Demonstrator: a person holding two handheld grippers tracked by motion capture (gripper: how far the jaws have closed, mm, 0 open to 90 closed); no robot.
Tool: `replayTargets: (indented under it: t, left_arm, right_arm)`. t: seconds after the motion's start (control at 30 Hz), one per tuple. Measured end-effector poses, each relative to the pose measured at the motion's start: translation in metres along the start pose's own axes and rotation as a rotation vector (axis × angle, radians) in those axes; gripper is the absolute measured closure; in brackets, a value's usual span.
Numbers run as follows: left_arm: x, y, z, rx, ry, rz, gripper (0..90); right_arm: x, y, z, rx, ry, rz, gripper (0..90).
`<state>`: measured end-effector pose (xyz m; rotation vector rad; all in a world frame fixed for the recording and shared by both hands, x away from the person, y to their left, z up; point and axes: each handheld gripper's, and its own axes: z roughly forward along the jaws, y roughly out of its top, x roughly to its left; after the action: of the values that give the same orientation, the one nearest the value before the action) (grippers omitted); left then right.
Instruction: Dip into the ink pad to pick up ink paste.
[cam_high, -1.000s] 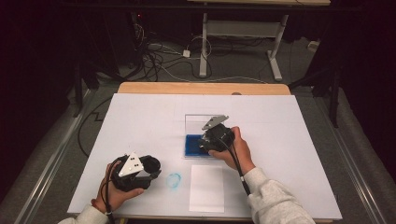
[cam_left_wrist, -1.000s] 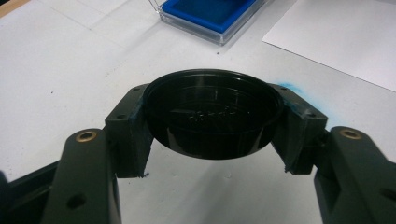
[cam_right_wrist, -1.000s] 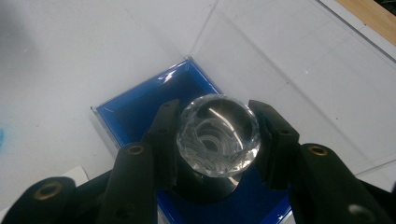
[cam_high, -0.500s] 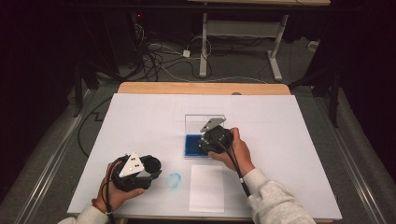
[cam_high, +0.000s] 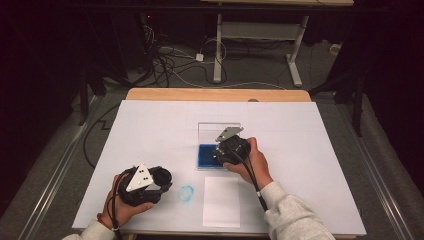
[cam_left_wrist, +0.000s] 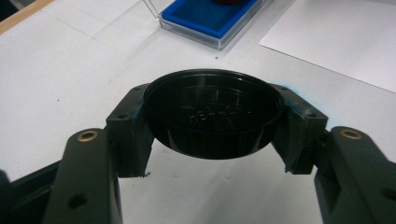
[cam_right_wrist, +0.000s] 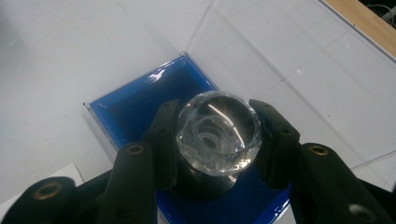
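Right claw (cam_right_wrist: 217, 140) pinches a clear faceted glass-like knob (cam_right_wrist: 218, 134) above the blue-lined clear plastic case (cam_right_wrist: 135, 105) on the white bench (cam_high: 150, 125). Judged hard, slippery, chip-prone; hold by its flanks. Left claw (cam_left_wrist: 212, 119) grips a shallow black round plastic lid (cam_left_wrist: 212, 114), judged light and stiff.
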<state>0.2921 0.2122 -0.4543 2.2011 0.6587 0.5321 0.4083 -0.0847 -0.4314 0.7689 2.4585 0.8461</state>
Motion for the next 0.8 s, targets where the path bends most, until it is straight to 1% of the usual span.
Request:
replayTargets:
  t: [0.1,0.2,0.27,0.37,0.53,0.6,0.7,0.8]
  left_arm:
    - [-0.001,0.0,0.0,-0.001,-0.001,0.0,36.8]
    - [0.0,-0.001,0.0,0.008,-0.002,0.001,36.8]
    - [0.0,-0.001,0.0,0.009,-0.004,0.001,36.8]
    - [-0.001,-0.001,0.0,0.009,-0.004,0.001,36.8]
    - [-0.001,-0.002,0.001,0.012,-0.003,0.001,36.8]
    - [0.0,-0.002,0.001,0.01,-0.002,-0.002,36.8]
    - [0.001,-0.002,0.001,0.011,0.0,-0.003,36.8]
    - [0.001,-0.001,0.0,0.008,0.003,-0.002,36.7]
  right_arm:
    - [-0.002,-0.002,0.0,-0.01,0.009,0.017,56.7]
    - [0.001,-0.003,0.001,-0.022,-0.009,0.007,56.8]
    - [0.001,-0.004,0.0,-0.022,-0.006,0.021,56.7]
    - [0.001,-0.005,0.0,-0.023,-0.012,0.012,56.7]
    - [0.001,-0.005,0.0,-0.023,-0.009,0.017,56.7]
    - [0.0,-0.005,-0.001,-0.025,0.001,0.021,56.7]
    - [-0.005,-0.008,-0.005,-0.047,0.012,0.053,56.8]
    - [-0.009,-0.007,-0.017,-0.111,-0.006,0.056,56.9]
